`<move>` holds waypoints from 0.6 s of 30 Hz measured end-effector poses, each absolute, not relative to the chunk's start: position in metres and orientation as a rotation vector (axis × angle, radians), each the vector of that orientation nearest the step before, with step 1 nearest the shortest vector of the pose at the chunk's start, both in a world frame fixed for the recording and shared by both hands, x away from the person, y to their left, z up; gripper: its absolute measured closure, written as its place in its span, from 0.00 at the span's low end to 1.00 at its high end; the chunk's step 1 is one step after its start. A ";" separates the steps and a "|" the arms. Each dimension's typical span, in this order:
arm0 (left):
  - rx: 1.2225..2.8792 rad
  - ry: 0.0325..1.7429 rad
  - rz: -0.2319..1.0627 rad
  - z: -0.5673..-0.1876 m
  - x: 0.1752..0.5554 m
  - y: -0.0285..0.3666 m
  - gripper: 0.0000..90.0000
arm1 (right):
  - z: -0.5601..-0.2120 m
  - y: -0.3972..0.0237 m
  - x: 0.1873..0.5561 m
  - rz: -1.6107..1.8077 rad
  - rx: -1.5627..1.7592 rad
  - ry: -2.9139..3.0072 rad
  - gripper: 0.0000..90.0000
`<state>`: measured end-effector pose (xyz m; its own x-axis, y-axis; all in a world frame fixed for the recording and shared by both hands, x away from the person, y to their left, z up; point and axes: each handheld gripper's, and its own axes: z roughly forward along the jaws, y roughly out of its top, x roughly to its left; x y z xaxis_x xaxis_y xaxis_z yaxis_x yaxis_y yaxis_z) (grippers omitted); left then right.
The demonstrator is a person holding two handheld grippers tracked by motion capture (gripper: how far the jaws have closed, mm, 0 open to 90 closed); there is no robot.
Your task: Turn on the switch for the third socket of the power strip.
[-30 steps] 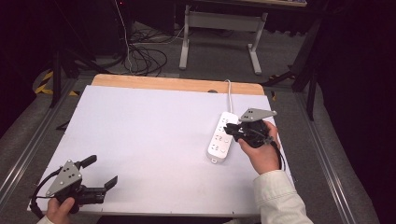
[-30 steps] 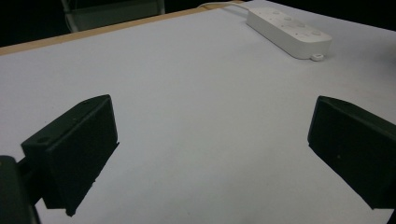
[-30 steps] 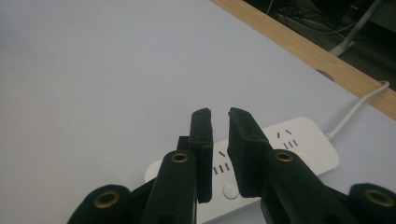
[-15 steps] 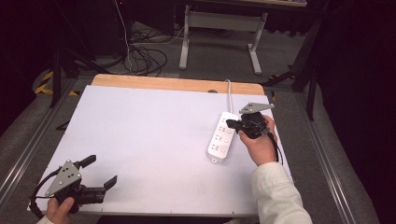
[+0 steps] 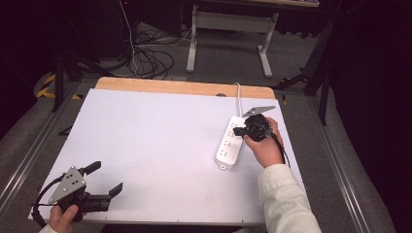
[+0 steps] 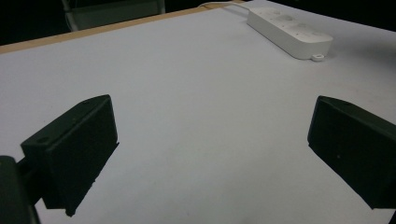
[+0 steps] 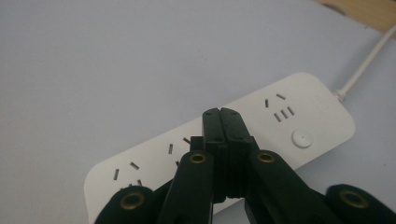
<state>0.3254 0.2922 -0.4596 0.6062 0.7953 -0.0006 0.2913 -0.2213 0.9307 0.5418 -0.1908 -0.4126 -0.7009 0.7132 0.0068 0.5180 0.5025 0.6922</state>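
Observation:
A white power strip (image 5: 230, 144) lies on the right part of the white table (image 5: 145, 131), with its cord running off the far edge. My right gripper (image 5: 237, 130) is shut with nothing between its jaws. Its tips (image 7: 220, 115) hover just above the middle of the power strip (image 7: 308, 112), near a round button (image 7: 301, 138); I cannot tell whether they touch it. My left gripper (image 5: 106, 177) rests near the front left corner, open and empty. In the left gripper view its wide-set jaws (image 6: 215, 126) face the bare tabletop, and the power strip (image 6: 289, 30) lies far off.
A wooden strip (image 5: 184, 87) borders the table's far edge. Beyond it, cables (image 5: 145, 58) lie on the floor beside a metal stand (image 5: 228, 29). Rails run along both sides of the table.
My right hand has slid a little toward the far end of the power strip and sunk lower, and its jaws have come fully together. The left gripper has stayed put.

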 end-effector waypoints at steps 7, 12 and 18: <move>1.782 0.889 0.600 -0.460 0.326 0.294 0.02 | -0.418 -0.185 0.545 0.890 1.071 2.541 1.00; 1.783 0.886 0.602 -0.459 0.325 0.293 0.02 | -0.420 -0.184 0.545 0.829 1.070 2.580 1.00; 1.783 0.887 0.602 -0.459 0.326 0.293 0.02 | -0.422 -0.182 0.543 0.781 1.060 2.614 1.00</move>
<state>0.3255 0.2933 -0.4594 0.6047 0.7964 -0.0033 0.2913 -0.2174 0.9316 0.5429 -0.1820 -0.4217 -0.7178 0.6962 0.0012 0.5827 0.5998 0.5484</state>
